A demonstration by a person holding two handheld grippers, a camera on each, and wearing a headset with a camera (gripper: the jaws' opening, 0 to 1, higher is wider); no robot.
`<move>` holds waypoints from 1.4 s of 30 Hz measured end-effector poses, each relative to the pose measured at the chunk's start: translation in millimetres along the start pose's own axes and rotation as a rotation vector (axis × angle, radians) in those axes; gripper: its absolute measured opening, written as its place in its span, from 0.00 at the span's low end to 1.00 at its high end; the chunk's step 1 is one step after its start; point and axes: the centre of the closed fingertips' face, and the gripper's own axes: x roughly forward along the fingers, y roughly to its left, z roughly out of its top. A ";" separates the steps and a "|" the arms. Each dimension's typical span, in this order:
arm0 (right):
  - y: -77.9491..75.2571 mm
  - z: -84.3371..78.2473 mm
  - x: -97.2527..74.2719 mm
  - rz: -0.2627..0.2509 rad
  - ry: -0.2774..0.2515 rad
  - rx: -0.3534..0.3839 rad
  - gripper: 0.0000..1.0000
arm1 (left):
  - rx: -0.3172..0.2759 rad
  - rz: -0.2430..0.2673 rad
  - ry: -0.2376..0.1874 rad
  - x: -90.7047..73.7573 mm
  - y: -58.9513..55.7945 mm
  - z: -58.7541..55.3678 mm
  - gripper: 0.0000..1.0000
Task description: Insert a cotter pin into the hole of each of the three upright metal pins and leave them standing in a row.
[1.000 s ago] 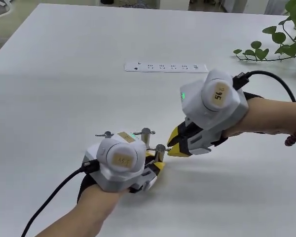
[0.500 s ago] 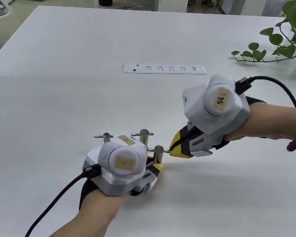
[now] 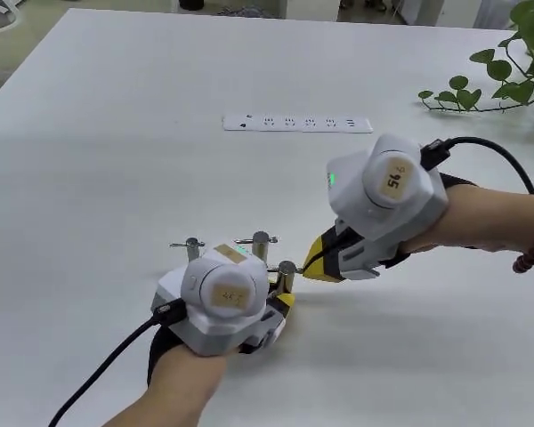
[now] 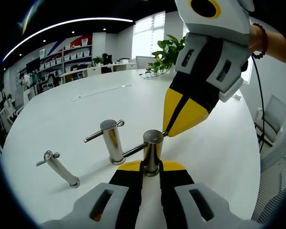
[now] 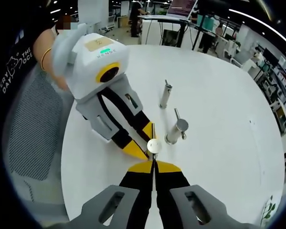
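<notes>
Hardly anything has moved this past second: at lower centre my left gripper [image 4: 151,168] clamps the nearest metal pin [image 4: 152,149] while my right gripper [image 4: 166,134] pinches the cotter pin [image 4: 133,151], already through its hole, so insertion looks nearly finished.

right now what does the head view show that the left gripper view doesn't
Head view, not the other: the left gripper seen from above, its black cable and the forearm behind it.
Left gripper view, not the head view: that gripper's jaws shut around the base of the nearest metal pin, and office shelves in the background.
Both: the nearest metal pin, middle pin and far pin, the right gripper pinching the cotter pin, the plant, the white table.
</notes>
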 end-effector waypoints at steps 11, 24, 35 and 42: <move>-2.3 8.7 0.6 -0.009 -0.044 0.056 0.09 | 0.030 0.013 0.018 -3.7 4.4 -1.7 0.20; -0.9 20.0 12.5 0.000 -0.095 0.117 0.13 | 0.041 0.002 0.024 -15.5 6.4 -2.4 0.31; -0.9 17.3 22.5 -0.018 -0.090 0.140 0.10 | 0.044 -0.007 0.016 -24.8 6.9 -0.9 0.35; -2.0 15.9 24.3 -0.022 -0.098 0.174 0.09 | 0.039 -0.013 0.001 -32.1 9.0 3.9 0.37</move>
